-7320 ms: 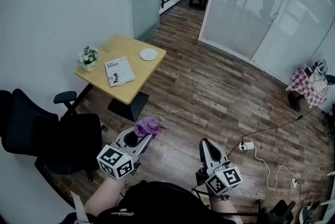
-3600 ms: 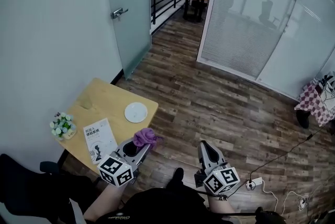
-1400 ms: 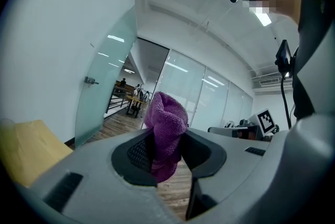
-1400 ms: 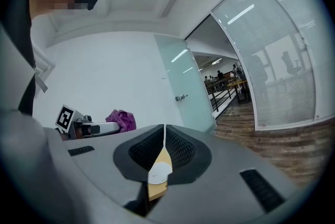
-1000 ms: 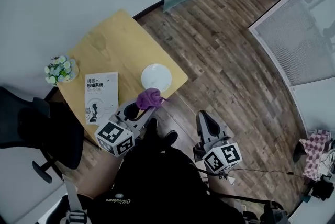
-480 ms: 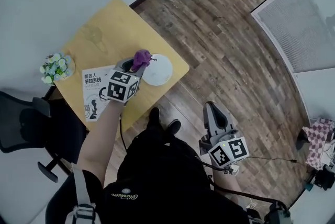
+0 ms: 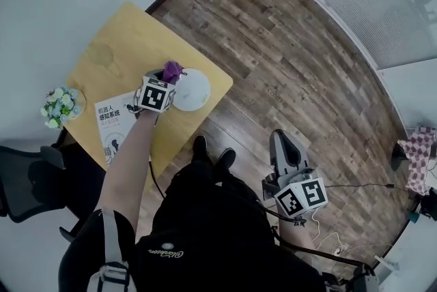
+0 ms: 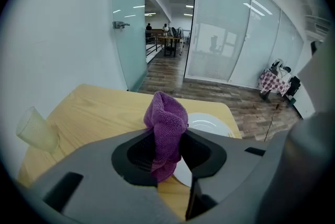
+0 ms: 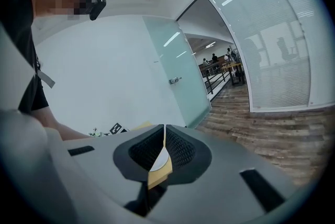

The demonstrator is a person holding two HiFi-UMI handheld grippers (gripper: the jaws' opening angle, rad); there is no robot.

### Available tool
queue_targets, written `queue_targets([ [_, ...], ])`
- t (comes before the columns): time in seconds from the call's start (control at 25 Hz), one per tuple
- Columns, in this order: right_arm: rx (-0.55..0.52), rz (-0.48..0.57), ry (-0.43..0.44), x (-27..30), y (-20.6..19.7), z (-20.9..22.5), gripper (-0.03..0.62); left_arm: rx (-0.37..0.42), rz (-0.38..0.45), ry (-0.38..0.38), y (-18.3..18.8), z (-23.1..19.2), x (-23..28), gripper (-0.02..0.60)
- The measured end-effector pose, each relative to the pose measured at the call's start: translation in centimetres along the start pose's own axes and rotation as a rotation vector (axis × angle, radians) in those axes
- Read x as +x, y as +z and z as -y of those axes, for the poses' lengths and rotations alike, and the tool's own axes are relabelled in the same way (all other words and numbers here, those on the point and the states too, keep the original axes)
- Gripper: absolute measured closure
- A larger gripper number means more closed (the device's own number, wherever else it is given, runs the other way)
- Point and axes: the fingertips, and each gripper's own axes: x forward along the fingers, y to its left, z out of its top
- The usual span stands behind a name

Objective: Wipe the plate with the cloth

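Wooden surface (image 7: 113, 52) bearing white plate (image 7: 193, 91); left tool (image 7: 168, 76) clamps purple cloth (image 7: 173, 69) near the plate's edge; right tool (image 7: 281, 140) closed, empty.

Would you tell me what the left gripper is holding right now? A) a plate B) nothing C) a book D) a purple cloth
D: in the left gripper view the left gripper is shut on the purple cloth, with the plate lying on the table just beyond it.

L gripper (image 7: 166, 75) w/ purple cloth (image 7: 172, 69) at edge of plate (image 7: 195, 91).
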Motion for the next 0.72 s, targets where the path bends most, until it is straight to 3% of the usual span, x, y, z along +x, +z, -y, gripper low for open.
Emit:
queue_targets([
  [0.72, -0.005, -0.009, 0.045, 1.0, -0.1, -1.6, 0.579, -0.034, -0.033, -0.043, -4.6, 3.0, -2.6, 0.456],
])
